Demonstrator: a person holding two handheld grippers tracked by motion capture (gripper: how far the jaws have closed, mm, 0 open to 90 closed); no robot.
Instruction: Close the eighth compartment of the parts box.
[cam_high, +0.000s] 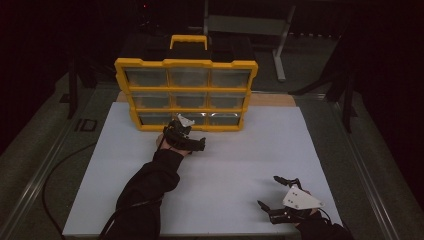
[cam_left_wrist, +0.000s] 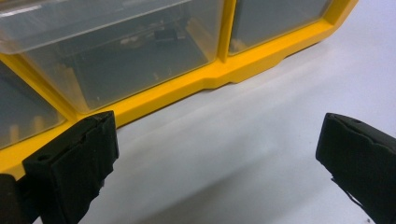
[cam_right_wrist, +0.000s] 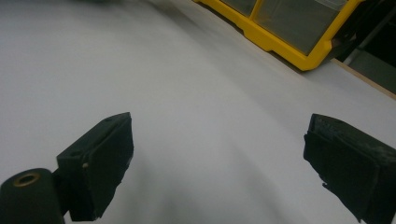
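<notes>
Facing the left gripper's (cam_left_wrist: 217, 154) spread fingers, seemingly untouched: bottom-row drawer (cam_left_wrist: 116, 51).

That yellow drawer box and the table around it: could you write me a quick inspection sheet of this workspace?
Surface: white board on a table, bare.
Job's things: yellow drawer box upright at the far edge, nine clear drawers, all shut.
Clutter: nothing seen.
Grippers: left gripper open just before the bottom row; right gripper open near the front right corner, holding nothing.
Cables: dark cable on the floor at left.
Surroundings: dark room, metal stand behind.
</notes>
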